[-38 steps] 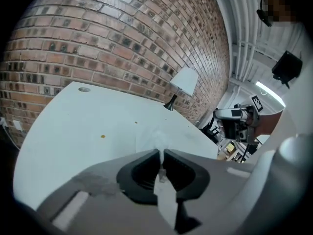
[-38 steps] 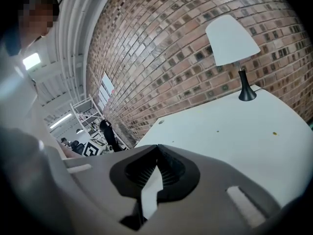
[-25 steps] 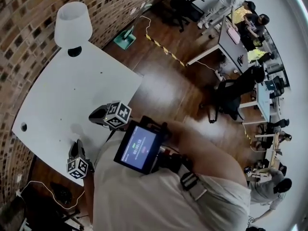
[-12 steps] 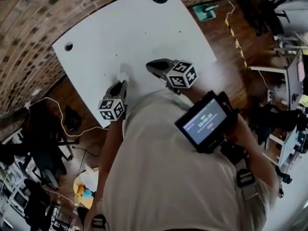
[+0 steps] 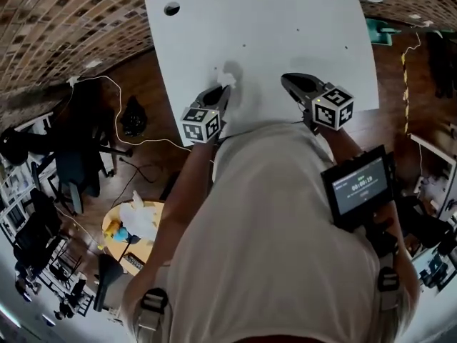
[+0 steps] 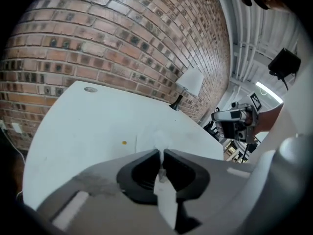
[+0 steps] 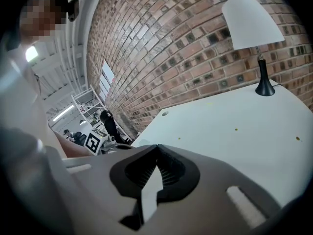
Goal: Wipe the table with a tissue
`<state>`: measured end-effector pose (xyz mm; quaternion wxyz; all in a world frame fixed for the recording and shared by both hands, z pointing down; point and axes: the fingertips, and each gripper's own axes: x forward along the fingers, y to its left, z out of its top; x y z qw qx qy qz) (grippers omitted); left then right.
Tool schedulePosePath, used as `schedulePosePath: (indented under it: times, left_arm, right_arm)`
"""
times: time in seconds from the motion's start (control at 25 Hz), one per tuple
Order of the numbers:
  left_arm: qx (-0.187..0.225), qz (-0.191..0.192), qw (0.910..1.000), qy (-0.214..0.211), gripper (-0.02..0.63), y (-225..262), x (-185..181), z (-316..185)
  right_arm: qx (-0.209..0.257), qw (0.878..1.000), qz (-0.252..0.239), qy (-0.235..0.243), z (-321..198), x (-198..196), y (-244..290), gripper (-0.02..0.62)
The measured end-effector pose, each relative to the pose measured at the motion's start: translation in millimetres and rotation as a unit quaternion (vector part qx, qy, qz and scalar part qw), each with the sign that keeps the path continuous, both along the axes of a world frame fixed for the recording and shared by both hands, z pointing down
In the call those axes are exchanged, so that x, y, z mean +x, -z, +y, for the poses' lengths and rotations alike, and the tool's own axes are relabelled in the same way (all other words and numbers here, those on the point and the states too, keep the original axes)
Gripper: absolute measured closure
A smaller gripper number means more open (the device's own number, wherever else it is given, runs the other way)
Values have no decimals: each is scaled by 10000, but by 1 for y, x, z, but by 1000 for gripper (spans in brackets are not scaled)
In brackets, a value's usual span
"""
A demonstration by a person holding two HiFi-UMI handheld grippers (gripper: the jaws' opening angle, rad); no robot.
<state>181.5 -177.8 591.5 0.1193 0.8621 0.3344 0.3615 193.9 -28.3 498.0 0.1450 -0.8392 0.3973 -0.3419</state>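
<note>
L gripper is pinching the tissue. Its jaws are nearly together on a thin fold, and the white wad sticks out past the tips. The tissue sits over the near-left part of the white table; I can't tell whether it touches the top. R gripper has its jaws pressed together w/ nothing btw them. It hangs over the table's near edge, well apart from L. I see a small yellowish speck on the top just beside the tissue. Lamp stands at the far corner, by the brick wall.
</note>
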Motion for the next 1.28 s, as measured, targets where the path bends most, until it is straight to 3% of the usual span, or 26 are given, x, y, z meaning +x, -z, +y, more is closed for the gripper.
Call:
schedulePosePath:
  times: [0.16, 0.32, 0.48, 0.84, 1.28]
  left_arm:
    - [140, -58, 9993, 349, 577, -4, 10, -25]
    - [539, -145, 9970, 545, 575, -19, 26, -49]
    - [969, -175, 9942, 431, 575, -32, 31, -58]
    - [1927, -21, 9805, 377, 577, -42, 55, -73]
    - [2309, 138, 9728, 77, 580, -41, 68, -60]
  right_arm:
    - [128, 9999, 41, -51, -1, 1, 3, 588]
    - [168, 9998, 48, 6, -8, 4, -3, 588]
    - [198, 9997, 60, 115, -15, 2, -7, 588]
    - [377, 9990, -23, -218, -8, 1, -12, 588]
    - [431, 9983, -79, -382, -6, -3, -14, 588]
